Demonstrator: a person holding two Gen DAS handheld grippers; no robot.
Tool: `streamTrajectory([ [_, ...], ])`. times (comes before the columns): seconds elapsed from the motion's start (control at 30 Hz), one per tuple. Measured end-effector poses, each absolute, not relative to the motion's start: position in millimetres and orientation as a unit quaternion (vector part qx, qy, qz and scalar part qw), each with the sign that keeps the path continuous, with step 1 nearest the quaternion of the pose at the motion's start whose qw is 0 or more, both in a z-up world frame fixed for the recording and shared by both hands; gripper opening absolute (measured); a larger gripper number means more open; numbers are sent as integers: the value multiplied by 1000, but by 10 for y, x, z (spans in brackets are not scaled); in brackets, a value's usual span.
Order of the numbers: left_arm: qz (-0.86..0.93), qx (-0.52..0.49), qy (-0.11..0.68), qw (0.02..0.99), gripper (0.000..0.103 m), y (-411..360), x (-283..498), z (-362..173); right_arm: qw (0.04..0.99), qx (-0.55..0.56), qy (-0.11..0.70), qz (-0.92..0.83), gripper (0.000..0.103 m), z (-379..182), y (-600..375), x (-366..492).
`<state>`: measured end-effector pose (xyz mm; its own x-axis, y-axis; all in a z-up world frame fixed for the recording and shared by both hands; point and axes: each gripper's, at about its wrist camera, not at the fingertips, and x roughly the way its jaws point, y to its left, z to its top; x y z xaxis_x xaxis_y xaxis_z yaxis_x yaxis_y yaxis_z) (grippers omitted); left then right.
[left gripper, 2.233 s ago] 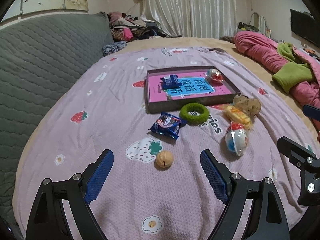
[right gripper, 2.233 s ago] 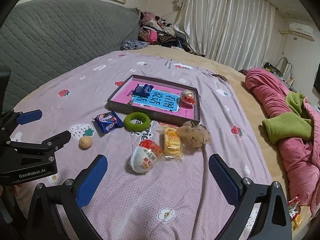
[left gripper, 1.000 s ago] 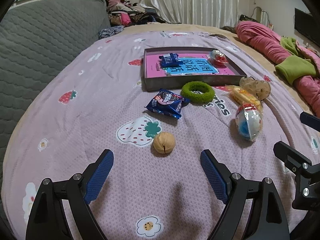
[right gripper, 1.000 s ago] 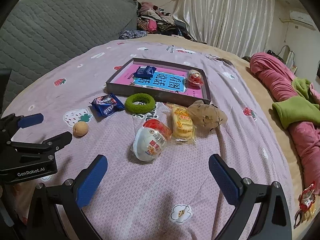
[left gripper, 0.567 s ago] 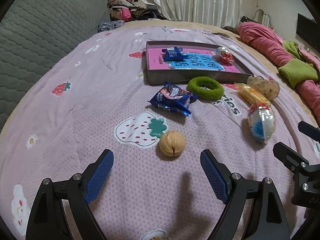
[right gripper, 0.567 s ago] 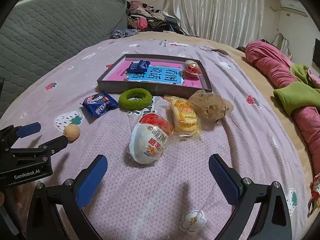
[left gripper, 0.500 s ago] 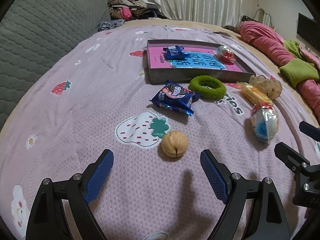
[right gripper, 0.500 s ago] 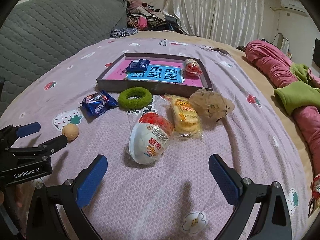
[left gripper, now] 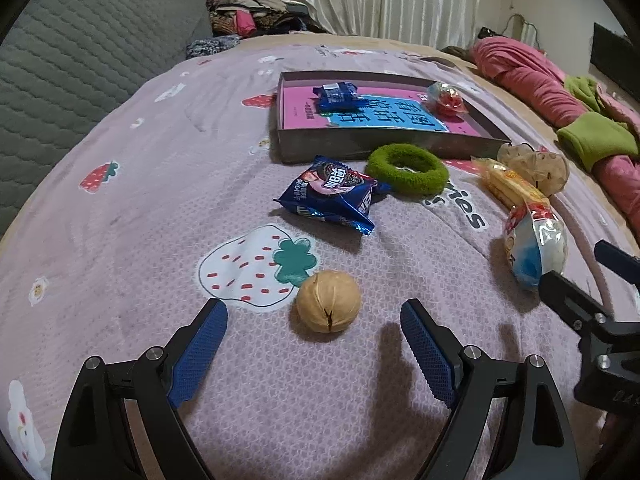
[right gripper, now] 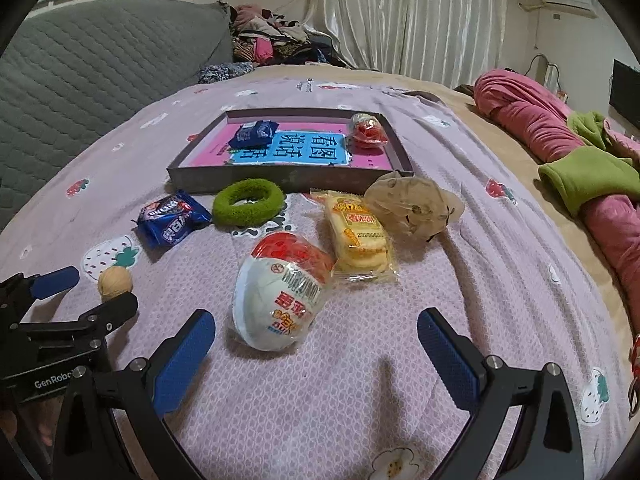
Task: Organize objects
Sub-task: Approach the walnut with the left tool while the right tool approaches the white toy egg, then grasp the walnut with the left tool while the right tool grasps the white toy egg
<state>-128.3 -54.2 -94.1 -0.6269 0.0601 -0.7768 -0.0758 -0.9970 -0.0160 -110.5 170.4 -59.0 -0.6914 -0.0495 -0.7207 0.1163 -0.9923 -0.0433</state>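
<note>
Left gripper [left gripper: 314, 316]: my jaws stand wide apart with nothing clamped; blue pads aimed down at the bed.
Walnut [left gripper: 329, 301]: lies on the bedspread just ahead of my left gripper, centred on the gap between the two fingers, touching neither pad.
Right gripper [right gripper: 316, 330]: my jaws stand wide apart, nothing clamped.
Egg-shaped snack [right gripper: 282, 290]: white and red wrapped egg, lying tilted just ahead of my right gripper, nearer the left finger; not touching a pad.
Blue biscuit packet [left gripper: 332, 196]: flat on the bedspread beyond the walnut, near the tray's front wall.
Green ring [left gripper: 407, 168]: fuzzy loop, lying flat just in front of the tray, beside the blue biscuit packet.
Yellow cracker packet [right gripper: 358, 236]: lies beside the egg-shaped snack, on its far right side.
Tan crumpled bag [right gripper: 410, 204]: touches the far end of the yellow cracker packet, near the tray's right front corner.
Tray [right gripper: 280, 180]: shallow dark box with a pink and blue printed floor; it holds a small blue packet [right gripper: 254, 133] at the left rear and a red wrapped ball [right gripper: 368, 130] at the right rear.
Bedspread [right gripper: 500, 264]: lilac, with strawberry print; carries all items.
Pink quilt [right gripper: 532, 120]: bunched at the bed's right edge with a green fabric [right gripper: 588, 176], well apart from the items.
</note>
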Motion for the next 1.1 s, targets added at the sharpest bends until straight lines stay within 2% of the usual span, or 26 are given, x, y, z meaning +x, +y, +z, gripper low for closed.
streamTrajectory([
  [0.17, 901, -431, -4, 43, 87, -555, -1331, -959, 39, 393, 42, -918, 102, -647, 1665, -1173],
  [0.33, 898, -437, -10, 47, 70, -549, -1370, -1005, 40, 395, 37, -917, 94, -684, 1632, -1231],
  [0.53, 896, -440, -18, 52, 68, -561, -1382, -1031, 40, 403, 34, -913, 84, -735, 1603, -1290],
  [0.63, 895, -441, -24, 56, 67, -571, -1383, -1037, 44, 404, 28, -913, 75, -741, 1612, -1307],
  [0.7, 896, -440, -27, 57, 52, -581, -1387, -1042, 47, 405, 23, -913, 66, -744, 1624, -1312],
  [0.8, 895, -442, -35, 58, 48, -610, -1396, -1049, 52, 406, 16, -912, 54, -750, 1645, -1312],
  [0.93, 893, -443, -42, 64, 34, -628, -1390, -1043, 59, 404, 11, -913, 54, -736, 1662, -1297],
  [1.1, 893, -443, -40, 65, 34, -618, -1382, -1042, 70, 395, 10, -916, 53, -697, 1665, -1254],
])
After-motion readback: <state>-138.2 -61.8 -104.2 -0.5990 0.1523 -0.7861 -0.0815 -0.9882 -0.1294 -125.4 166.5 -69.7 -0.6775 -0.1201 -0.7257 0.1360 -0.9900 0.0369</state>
